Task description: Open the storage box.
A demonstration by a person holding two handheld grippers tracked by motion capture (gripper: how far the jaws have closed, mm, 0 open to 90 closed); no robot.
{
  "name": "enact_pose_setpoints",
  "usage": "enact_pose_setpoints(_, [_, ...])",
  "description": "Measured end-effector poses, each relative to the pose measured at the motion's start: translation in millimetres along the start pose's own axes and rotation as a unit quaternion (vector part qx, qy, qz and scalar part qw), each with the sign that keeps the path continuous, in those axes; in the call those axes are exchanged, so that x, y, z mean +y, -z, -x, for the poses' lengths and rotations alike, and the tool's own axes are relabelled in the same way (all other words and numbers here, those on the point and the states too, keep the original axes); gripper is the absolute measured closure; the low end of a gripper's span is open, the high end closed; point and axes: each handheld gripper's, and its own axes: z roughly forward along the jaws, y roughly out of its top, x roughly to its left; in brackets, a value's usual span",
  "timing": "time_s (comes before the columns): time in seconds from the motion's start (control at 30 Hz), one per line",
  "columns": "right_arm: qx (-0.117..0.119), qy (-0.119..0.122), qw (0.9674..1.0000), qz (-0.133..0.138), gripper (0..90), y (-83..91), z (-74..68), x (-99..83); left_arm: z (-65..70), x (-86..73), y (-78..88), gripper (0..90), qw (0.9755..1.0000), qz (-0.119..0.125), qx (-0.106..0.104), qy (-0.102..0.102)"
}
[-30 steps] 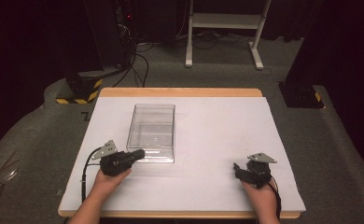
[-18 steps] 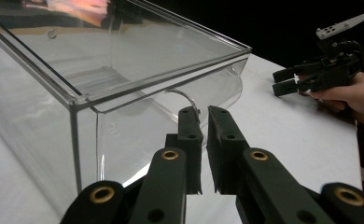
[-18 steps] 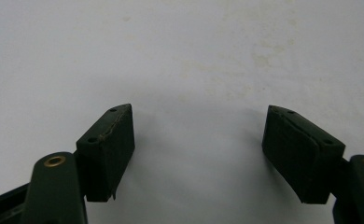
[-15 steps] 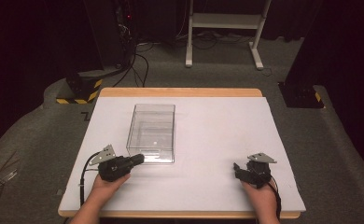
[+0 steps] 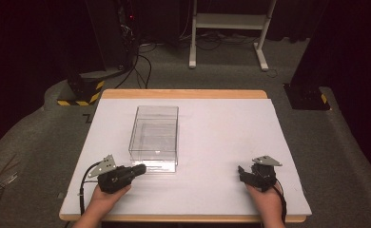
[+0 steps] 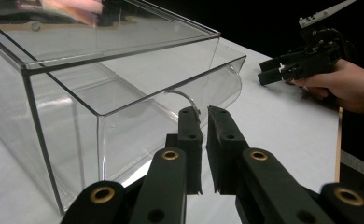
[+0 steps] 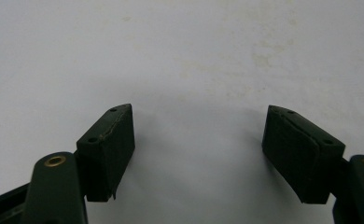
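Since a second ago, the left hand-held gripper [image 5: 138,169] has slid back from the clear plastic box [image 5: 154,137], jaws nearly closed on nothing, just beside its near end. Its long axis runs away up the tabletop [image 5: 221,137]. Right hand-held gripper [image 5: 243,173] rests open, well apart.

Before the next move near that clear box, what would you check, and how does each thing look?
1. Left tool jaws nearly closed, nothing between: ok.
2. Left tool at the clear box's near end: ok.
3. Whether it touches the box: cannot tell.
4. Right tool jaws wide apart, holding nothing: ok.
5. Right tool well away from the box, over the white mat: ok.
6. Box contents: cannot tell.
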Motion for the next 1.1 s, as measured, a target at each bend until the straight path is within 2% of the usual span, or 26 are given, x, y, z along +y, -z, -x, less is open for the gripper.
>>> enact_pose_setpoints(0.27, [0.0,0.0,1.0,0.0,25.4,0.0,0.0,0.0,10.7,-8.2,8.4,84.2,1.0,0.004,-0.004,0.005])
enact_pose_setpoints(0.77, [0.0,0.0,1.0,0.0,25.5,0.1,0.0,-0.1,35.1,-20.2,24.1,84.4,0.9999,0.003,-0.008,-0.009])
enact_pose_setpoints(0.9, [0.0,0.0,1.0,0.0,25.5,0.2,0.0,0.0,40.2,-22.4,31.9,84.3,0.9999,0.006,0.009,-0.013])
enact_pose_setpoints(0.97, [0.001,-0.001,1.0,0.0,25.6,0.3,0.3,0.0,40.8,-20.7,39.8,83.2,0.9997,0.02,0.015,-0.007])
enact_pose_setpoints(1.03, [0.004,0.003,1.0,0.0,29.4,1.6,-0.7,-0.3,40.1,-19.3,47.3,83.2,0.9992,0.031,0.025,-0.008])
enact_pose_setpoints(1.1, [0.0,0.021,0.9998,0.004,30.2,3.8,-4.8,-0.3,38.4,-18.3,52.7,83.6,0.9985,0.034,0.041,-0.013])
